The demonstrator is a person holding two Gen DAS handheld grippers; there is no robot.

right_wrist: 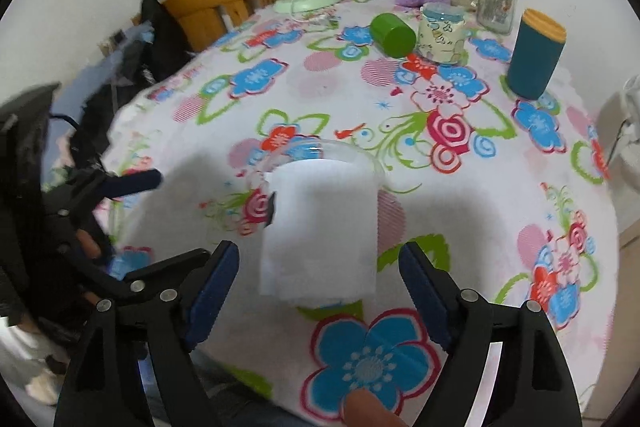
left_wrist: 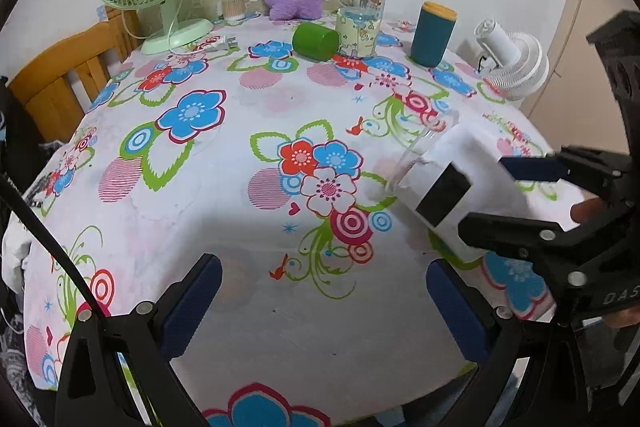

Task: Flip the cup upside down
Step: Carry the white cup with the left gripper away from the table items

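Cup (right_wrist: 320, 223), clear with a white wrap, lies on its side on the flowered tablecloth (left_wrist: 240, 187), rim pointing away from me toward the far clutter. Not yet inverted; I judge the flip about half done.

Right gripper (right_wrist: 320, 291): jaws spread wide either side of the cup's base, nothing clamped. Left gripper (left_wrist: 324, 303): spread, empty, over bare cloth to the cup's left.

Open room ahead and left. Near table edge is close below the cup; a roll that way risks a drop.
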